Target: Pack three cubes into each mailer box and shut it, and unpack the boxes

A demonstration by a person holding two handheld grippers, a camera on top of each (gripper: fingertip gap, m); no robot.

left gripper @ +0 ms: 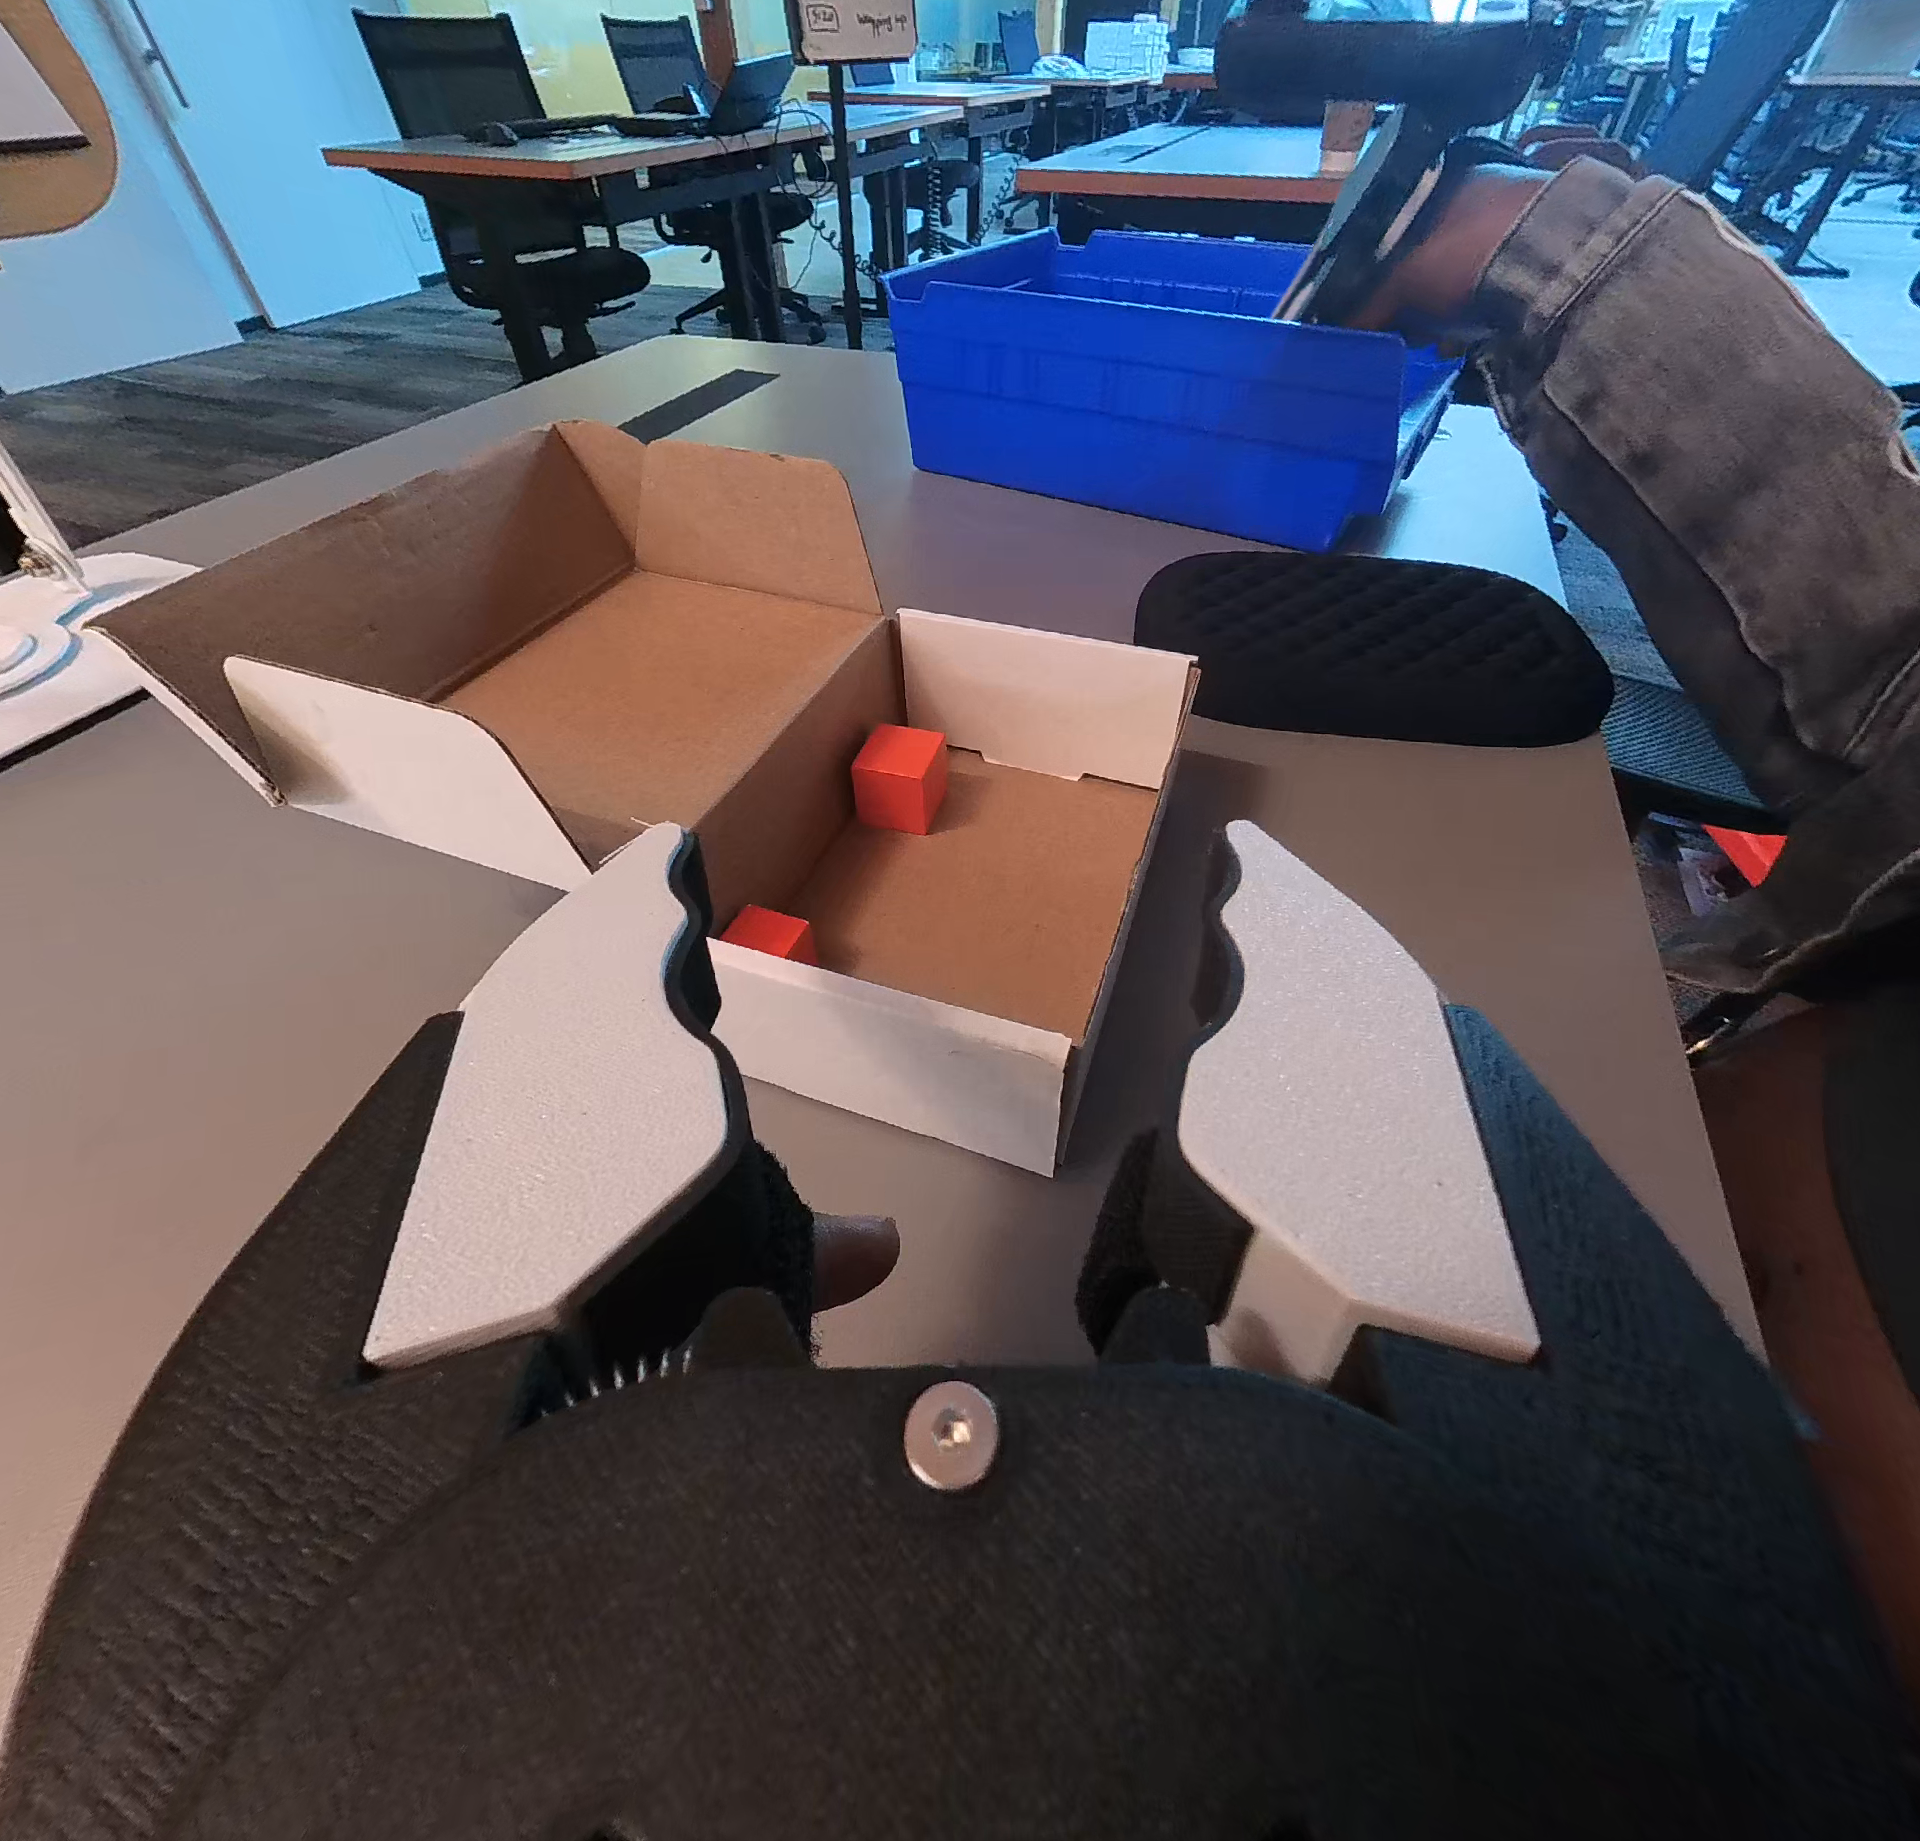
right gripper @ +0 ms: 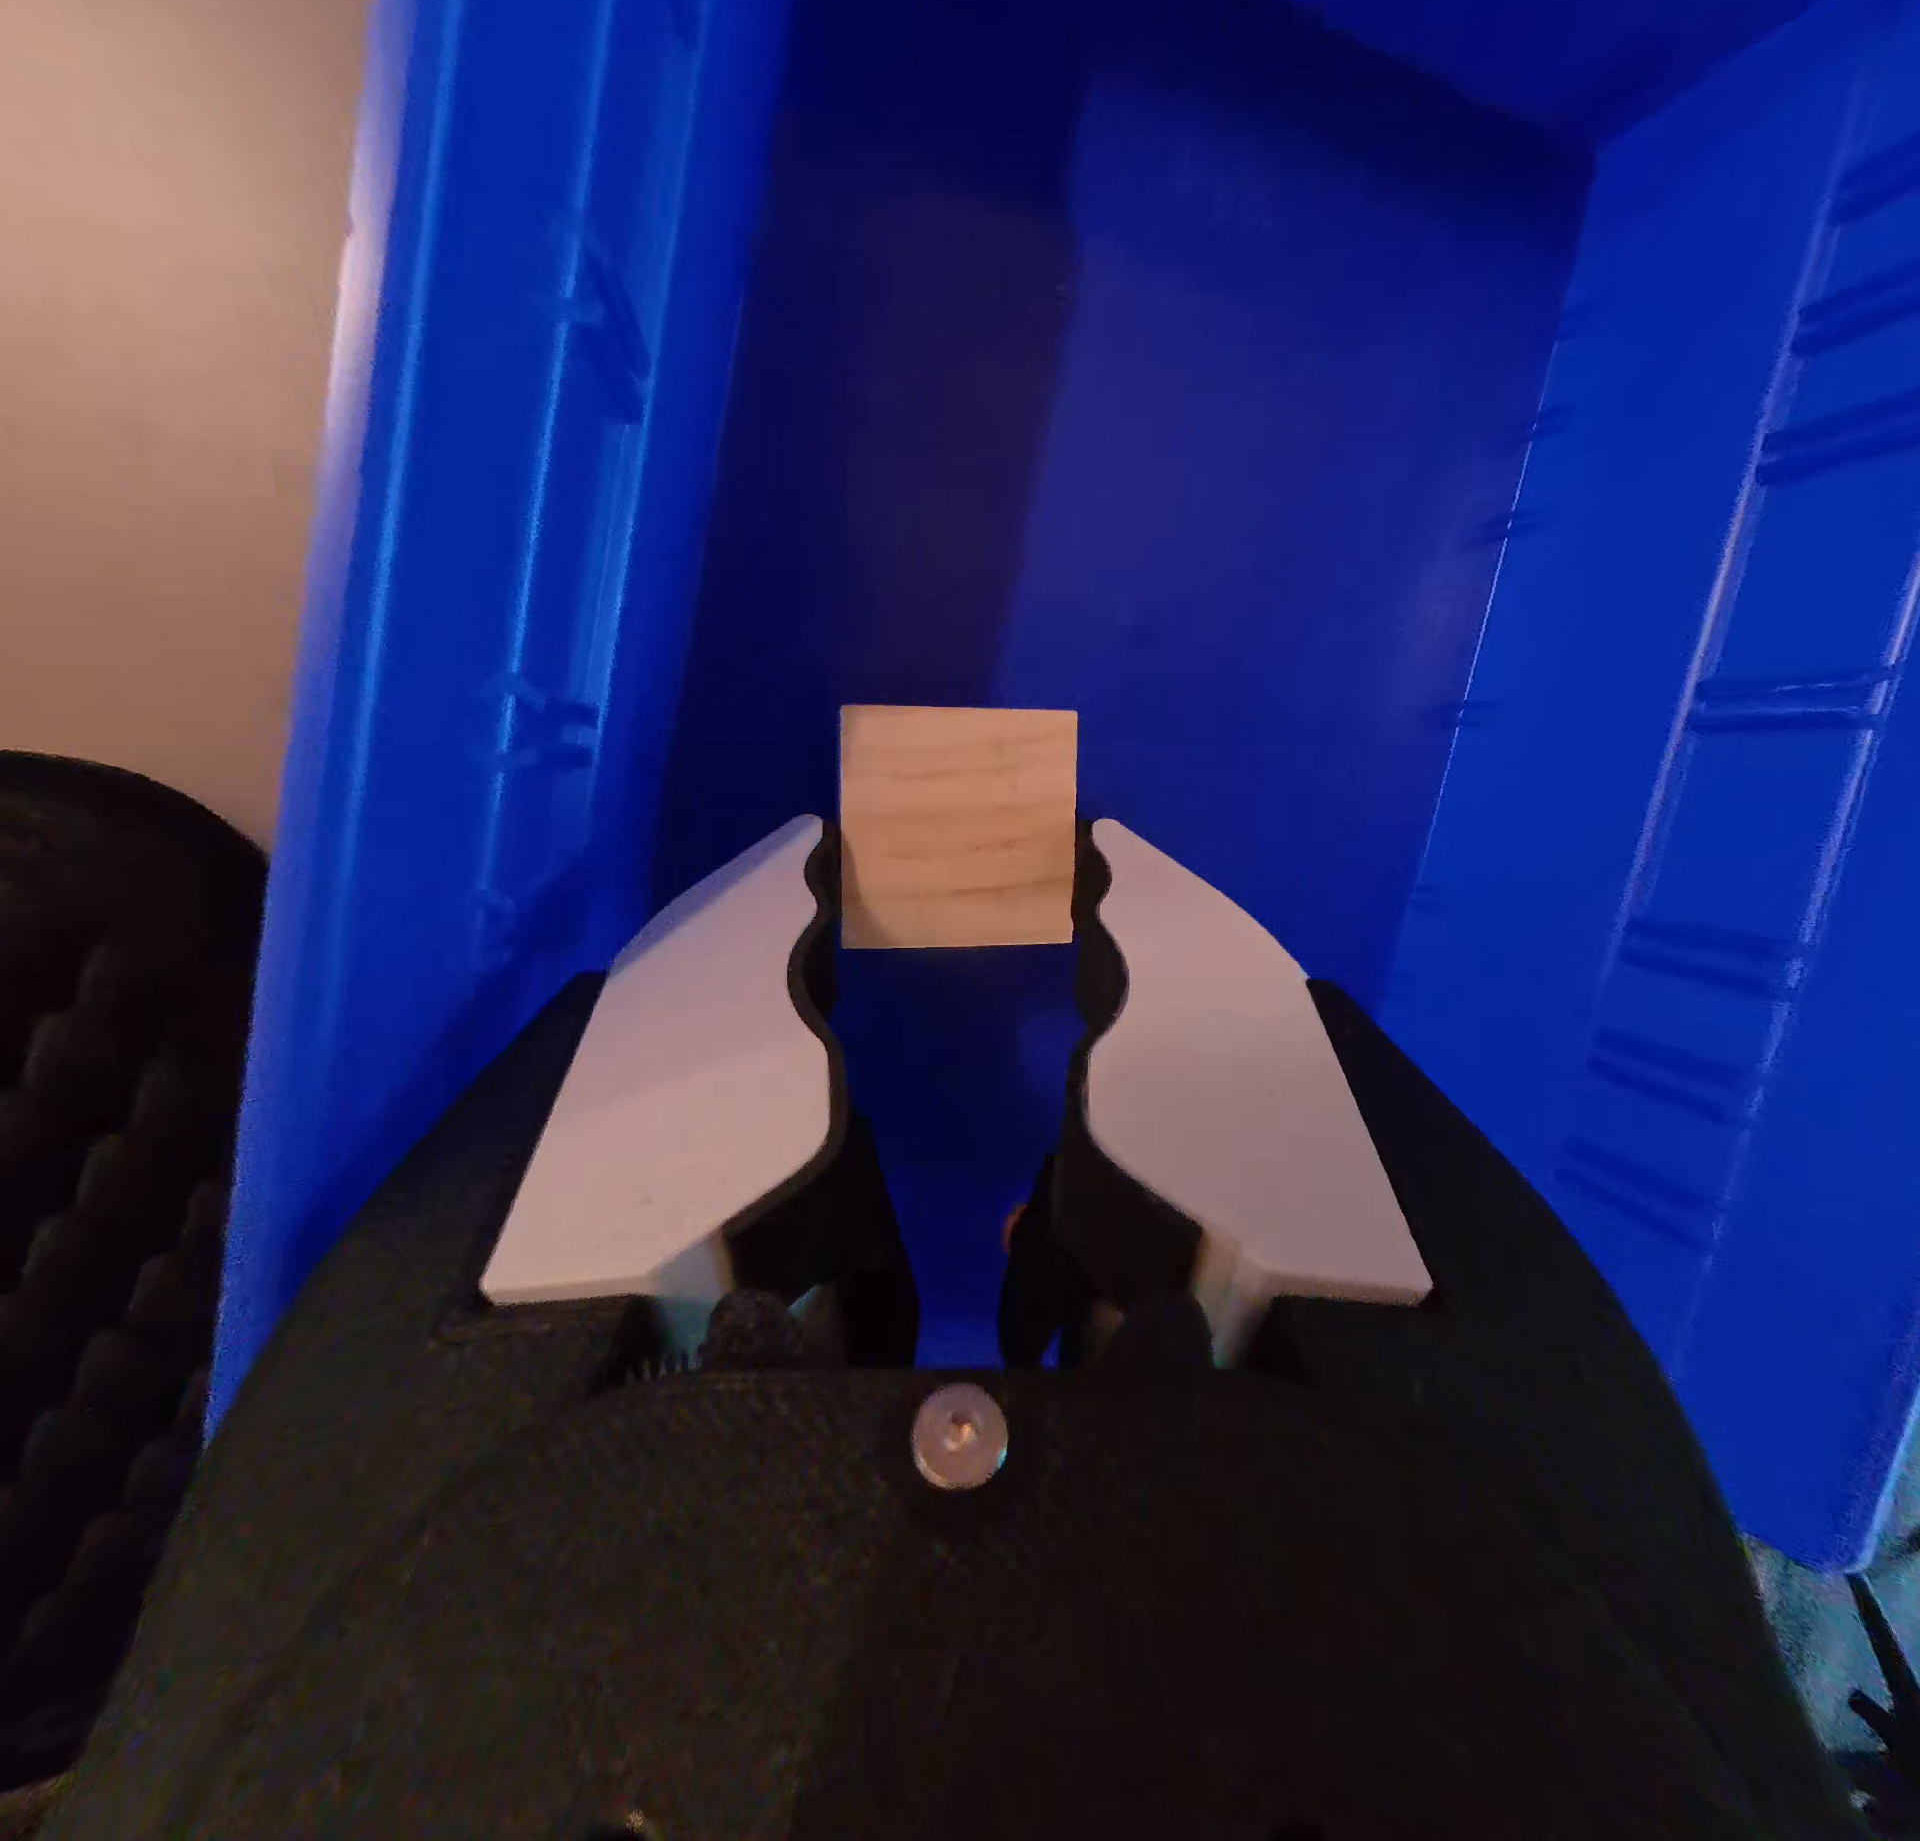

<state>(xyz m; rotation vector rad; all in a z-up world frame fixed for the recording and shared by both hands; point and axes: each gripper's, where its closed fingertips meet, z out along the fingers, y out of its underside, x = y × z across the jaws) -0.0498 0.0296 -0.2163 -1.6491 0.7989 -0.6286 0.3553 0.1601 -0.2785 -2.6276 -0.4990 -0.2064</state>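
An open white mailer box (left gripper: 894, 1053) sits on the grey table with its lid (left gripper: 582, 586) folded back to the left. Two red cubes lie inside it, one at the far wall (left gripper: 900, 778) and one at the near left corner (left gripper: 771, 934). My left gripper (left gripper: 956, 846) is open and empty, just in front of the box's near wall. My right gripper (right gripper: 958, 856) is down inside the blue bin (right gripper: 1247, 441), its fingertips pressed on both sides of a plain wooden cube (right gripper: 958, 827). In the left wrist view it reaches into the bin (left gripper: 1132, 409), tips hidden.
A black mesh pad (left gripper: 1371, 648) lies between the box and the bin, and shows in the right wrist view (right gripper: 104, 1064). A red object (left gripper: 1751, 851) sits below the table's right edge. A white object (left gripper: 42, 638) lies at the far left. Desks and chairs stand behind. The left gripper's tips are roughly 45 cm from the right gripper's.
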